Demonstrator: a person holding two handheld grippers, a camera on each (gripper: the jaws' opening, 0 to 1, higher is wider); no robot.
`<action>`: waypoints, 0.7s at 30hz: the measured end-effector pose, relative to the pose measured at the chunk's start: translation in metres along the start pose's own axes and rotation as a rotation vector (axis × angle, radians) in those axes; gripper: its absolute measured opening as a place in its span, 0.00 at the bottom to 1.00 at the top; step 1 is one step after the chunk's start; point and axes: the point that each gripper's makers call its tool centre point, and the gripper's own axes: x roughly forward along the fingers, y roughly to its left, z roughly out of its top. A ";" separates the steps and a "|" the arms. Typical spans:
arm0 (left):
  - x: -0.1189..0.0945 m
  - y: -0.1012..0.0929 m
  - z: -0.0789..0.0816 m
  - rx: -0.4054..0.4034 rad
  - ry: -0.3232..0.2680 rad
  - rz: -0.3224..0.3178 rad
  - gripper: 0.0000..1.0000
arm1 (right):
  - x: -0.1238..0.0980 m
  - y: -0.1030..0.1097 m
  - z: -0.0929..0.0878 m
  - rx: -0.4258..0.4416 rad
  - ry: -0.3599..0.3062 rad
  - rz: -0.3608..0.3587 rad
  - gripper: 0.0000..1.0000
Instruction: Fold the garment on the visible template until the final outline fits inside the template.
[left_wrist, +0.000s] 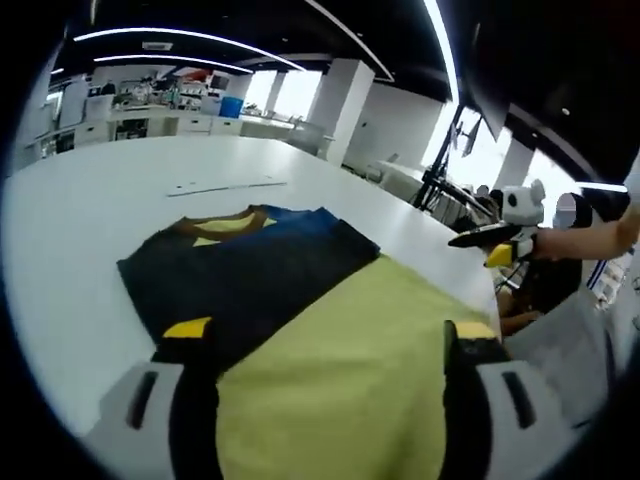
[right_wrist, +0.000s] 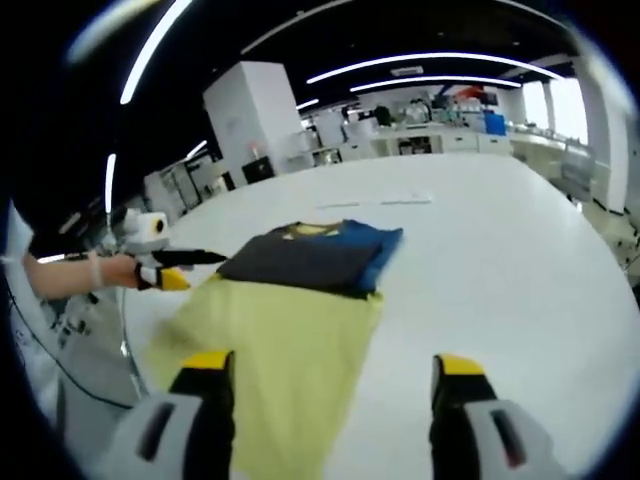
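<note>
The folded garment (left_wrist: 250, 265) is dark navy with a blue layer and a yellow collar showing at its far end. It lies on the white table, its near edge overlapping the far end of the yellow template sheet (left_wrist: 350, 370). My left gripper (left_wrist: 328, 332) hovers open above the template, nothing between its jaws. In the right gripper view the garment (right_wrist: 315, 255) sits beyond the template (right_wrist: 270, 350), and my right gripper (right_wrist: 332, 363) is open over the template's right edge and the bare table. The left gripper (right_wrist: 175, 262) hangs at the garment's left side, apart from it.
The big white table (right_wrist: 500, 270) has bare room right of the garment. A thin flat strip (left_wrist: 225, 186) lies farther back. A hand holds the right gripper (left_wrist: 500, 240) beyond the table edge. A tripod (left_wrist: 440, 170), a white pillar (right_wrist: 255, 115) and lab benches stand behind.
</note>
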 end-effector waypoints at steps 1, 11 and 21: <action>-0.006 0.004 -0.002 0.001 0.001 0.004 0.92 | -0.001 0.000 -0.001 -0.005 0.001 0.001 0.80; -0.047 0.007 -0.017 0.028 0.027 0.059 0.92 | -0.003 0.002 -0.003 -0.025 0.011 0.009 0.79; -0.067 0.009 -0.030 0.023 0.059 0.090 0.86 | -0.008 0.005 -0.004 -0.043 0.017 0.023 0.77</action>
